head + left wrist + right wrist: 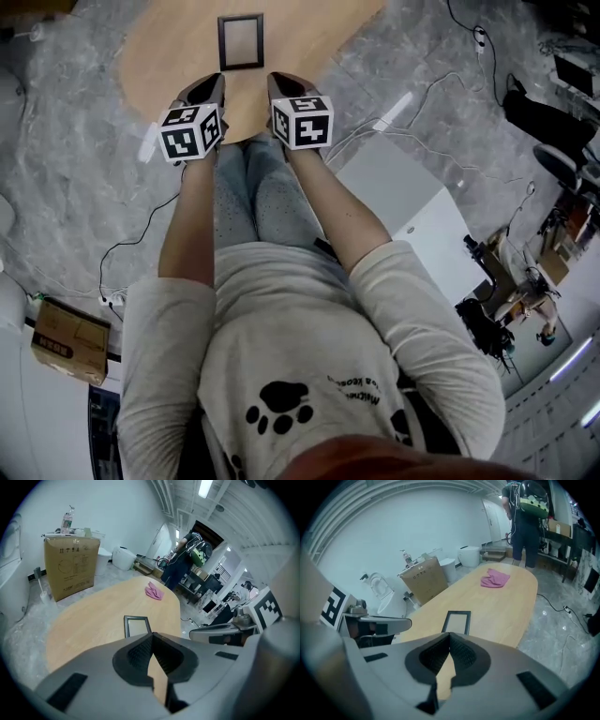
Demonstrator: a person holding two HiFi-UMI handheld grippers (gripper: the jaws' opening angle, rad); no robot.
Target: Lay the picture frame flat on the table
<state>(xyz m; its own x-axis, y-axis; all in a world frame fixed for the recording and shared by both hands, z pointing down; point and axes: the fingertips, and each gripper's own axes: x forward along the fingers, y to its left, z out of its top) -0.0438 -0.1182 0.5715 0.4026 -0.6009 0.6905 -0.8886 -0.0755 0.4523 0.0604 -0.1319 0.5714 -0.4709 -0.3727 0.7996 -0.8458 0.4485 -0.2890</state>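
A black picture frame point(241, 41) lies flat on the oval wooden table point(169, 47); it also shows in the left gripper view point(136, 625) and the right gripper view point(456, 621). My left gripper point(210, 86) and right gripper point(279, 84) hover side by side over the table's near edge, short of the frame and apart from it. Both are shut with nothing between the jaws. Their marker cubes point(190, 131) point(302, 121) face the head camera.
A pink cloth point(495, 579) lies at the table's far end. A cardboard box point(71, 566) stands beside the table, and a person with a backpack point(528, 517) stands beyond it. Cables point(412, 103) run over the grey floor, and another box point(67, 339) sits by my left side.
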